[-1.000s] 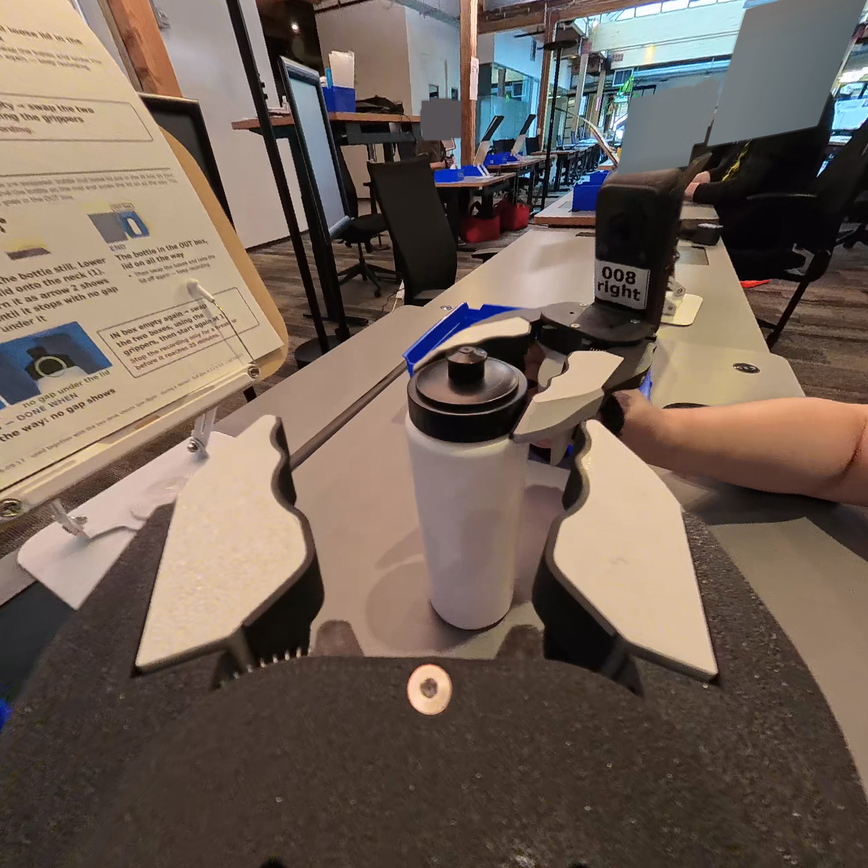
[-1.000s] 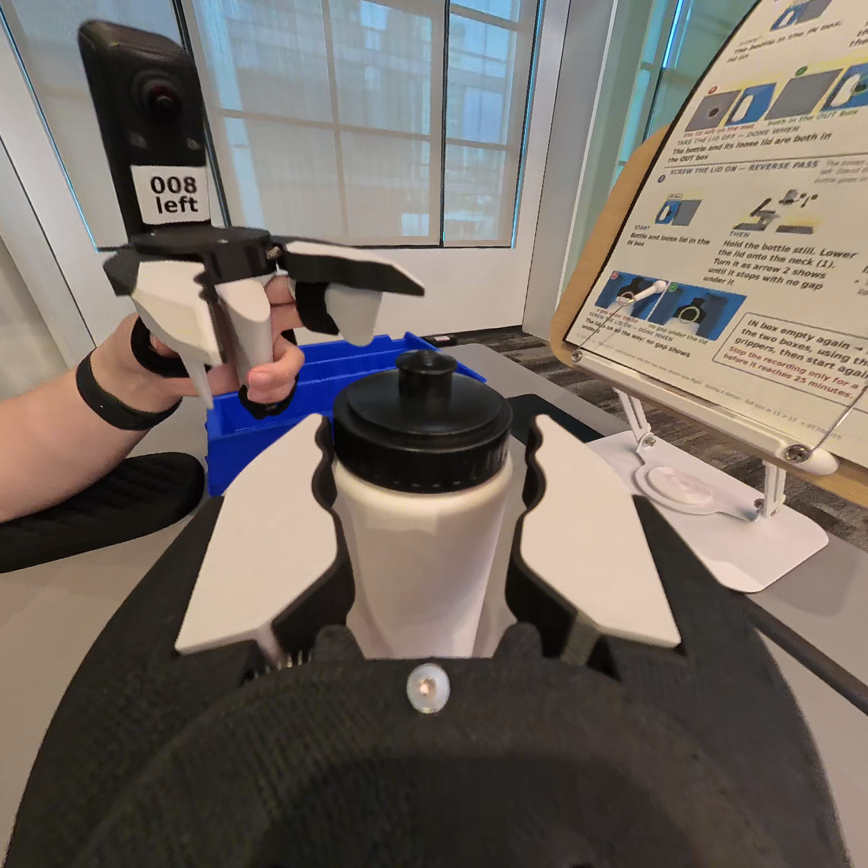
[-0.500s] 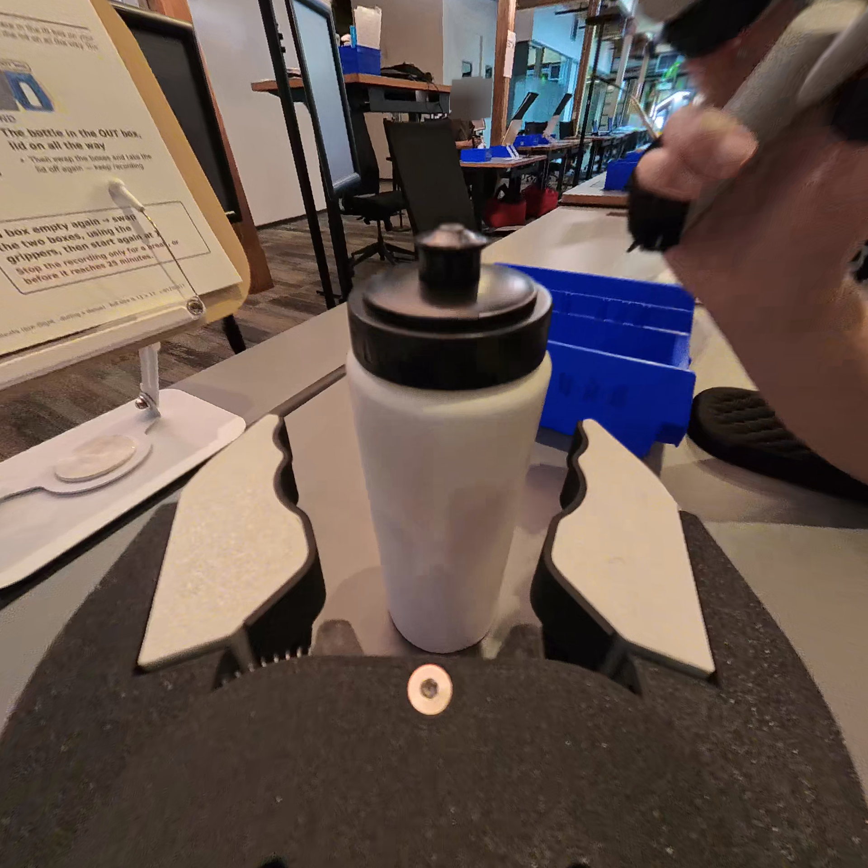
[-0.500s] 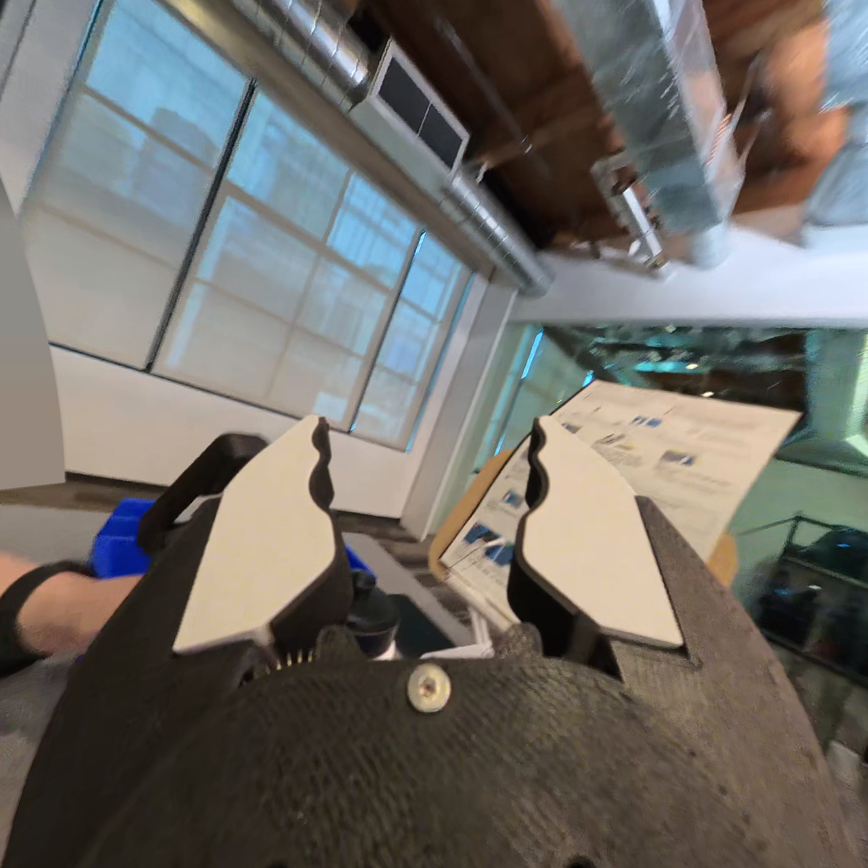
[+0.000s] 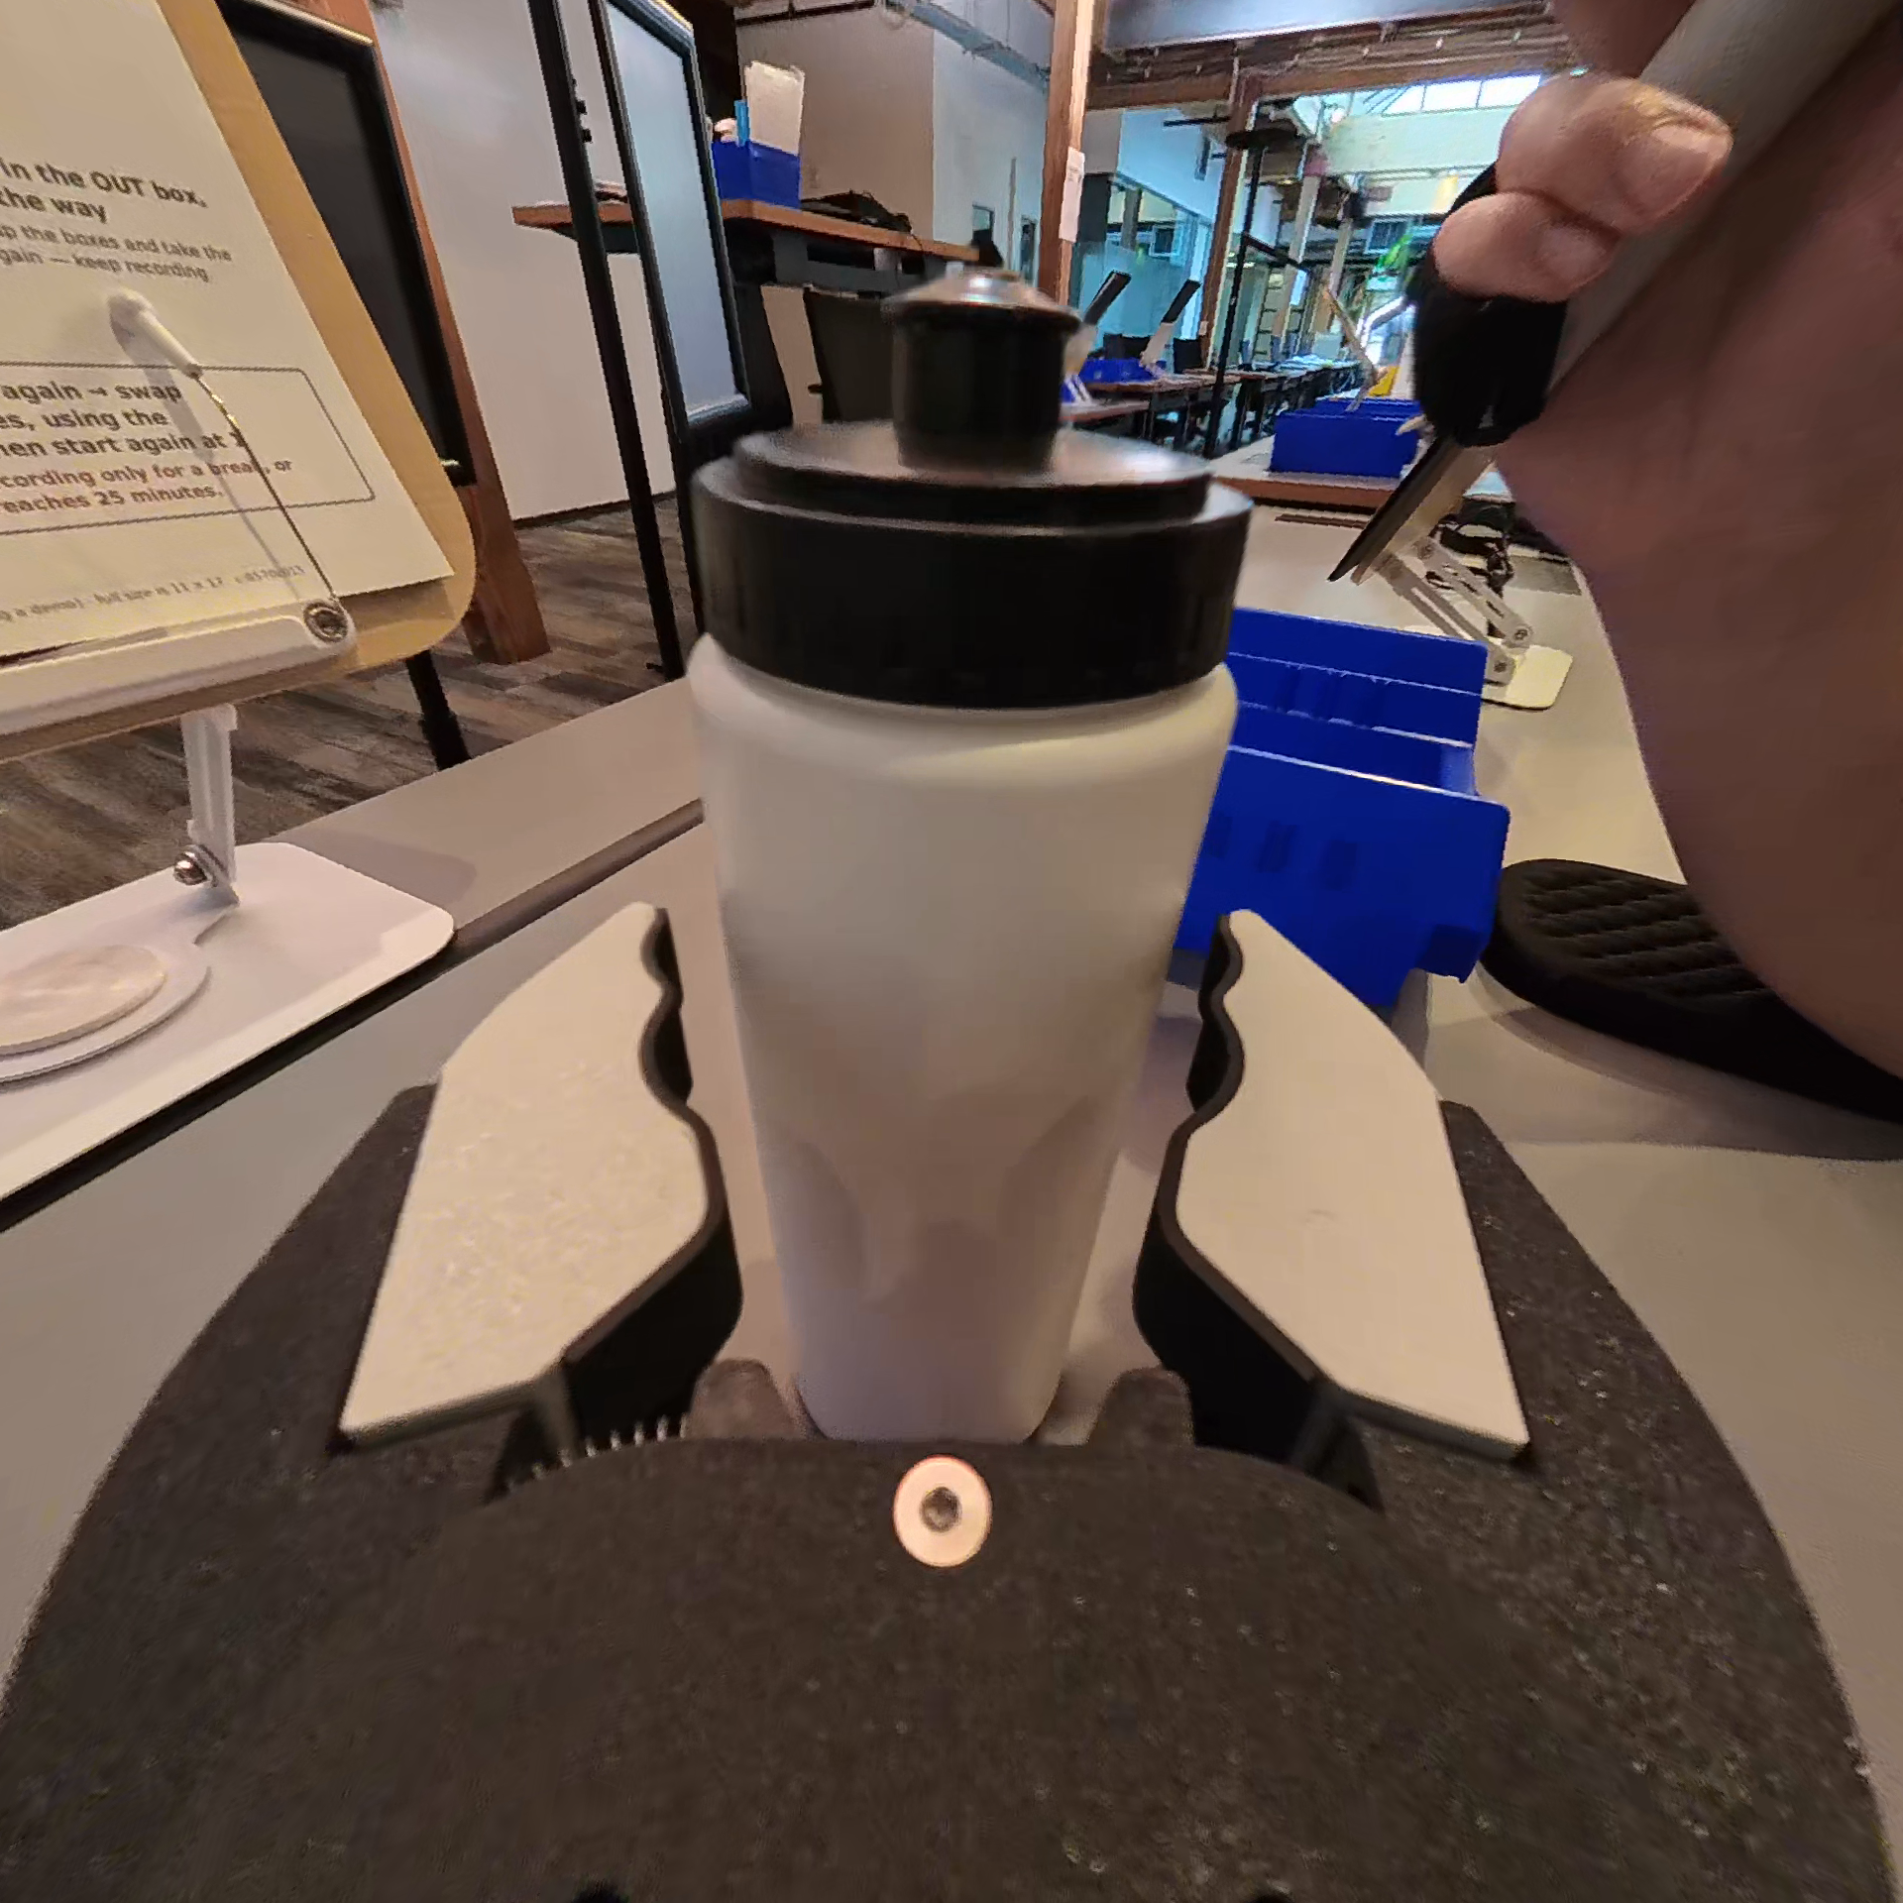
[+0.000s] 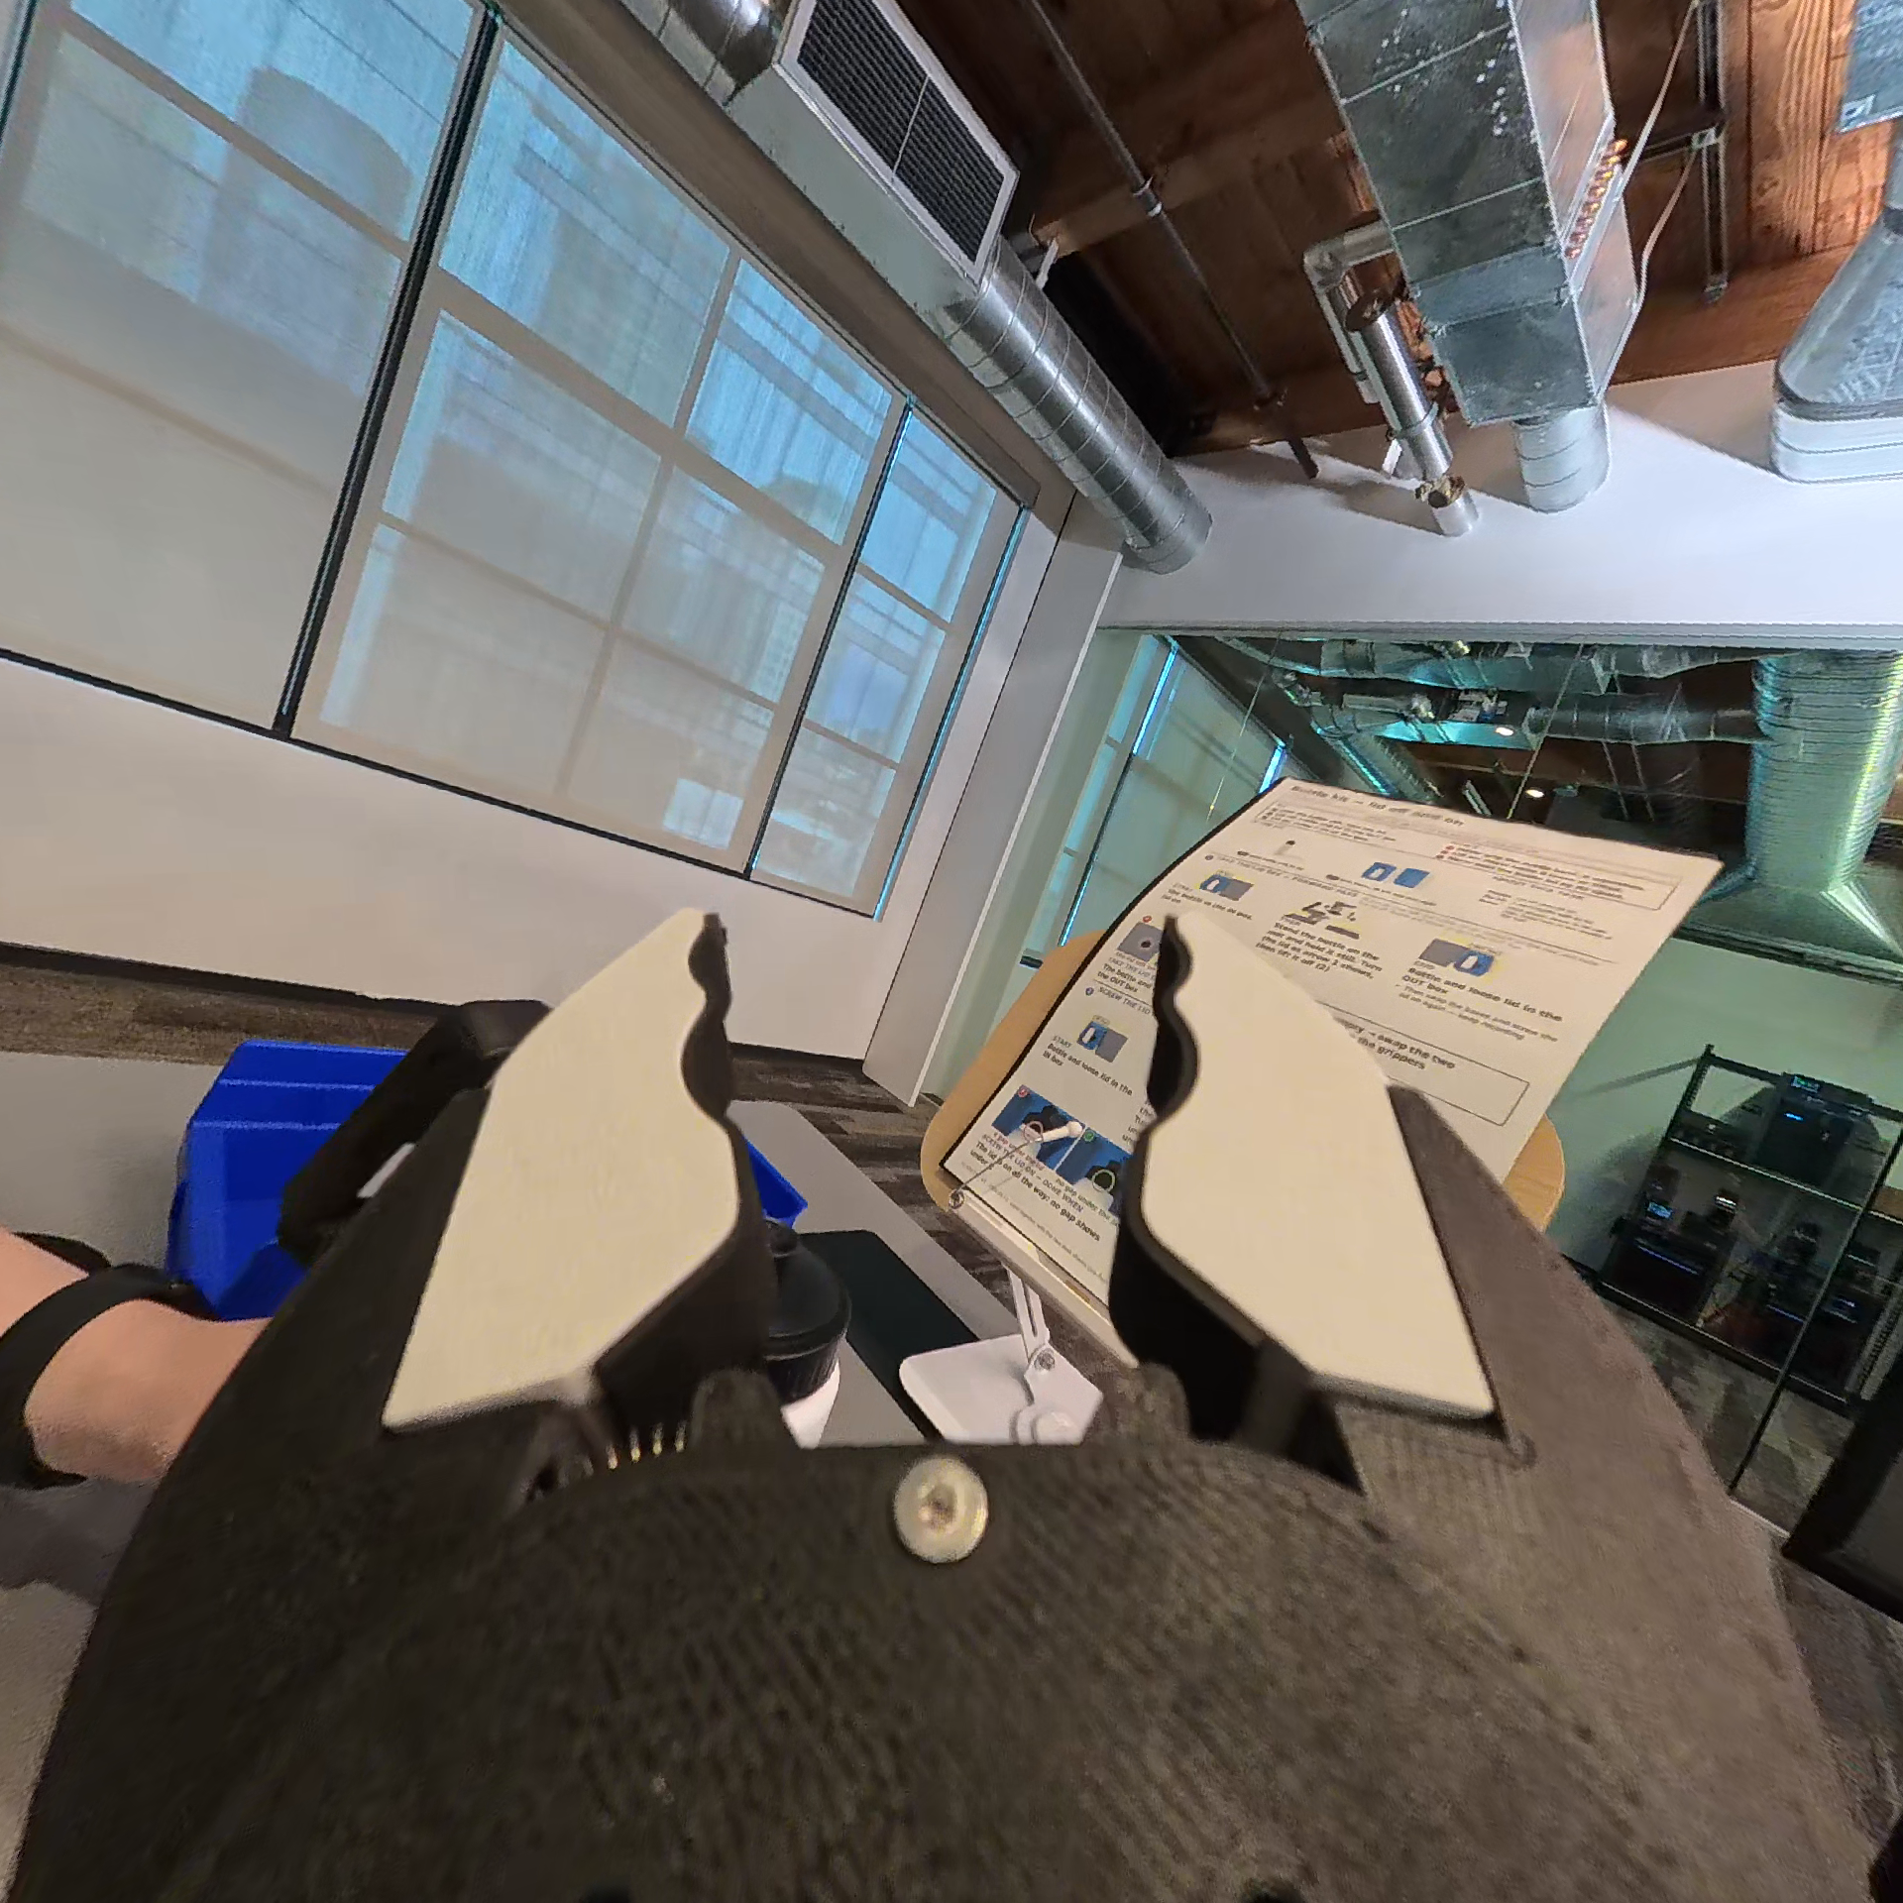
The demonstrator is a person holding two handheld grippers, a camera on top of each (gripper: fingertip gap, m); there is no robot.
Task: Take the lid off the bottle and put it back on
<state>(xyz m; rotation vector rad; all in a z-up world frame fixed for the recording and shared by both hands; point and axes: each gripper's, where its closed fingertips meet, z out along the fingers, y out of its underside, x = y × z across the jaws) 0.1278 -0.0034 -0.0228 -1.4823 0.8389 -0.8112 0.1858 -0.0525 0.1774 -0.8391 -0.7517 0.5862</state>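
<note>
Left tongs (image 5: 942, 1040) stand apart with the upright white bottle (image 5: 958, 1030) between them, unclamped, its black lid (image 5: 968, 577) on; right tongs (image 6: 937, 989), apart and empty, tilt upward above it, so by my judgement both steps remain.

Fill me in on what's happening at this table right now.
A person is working a white bottle with two handheld grippers. The bottle stands upright on the grey table, its black lid on. The left gripper is open, its fingers on either side of the bottle's body with gaps both sides. The right gripper is open, empty and tilted up toward the ceiling, above the bottle. A blue bin sits behind.
</note>
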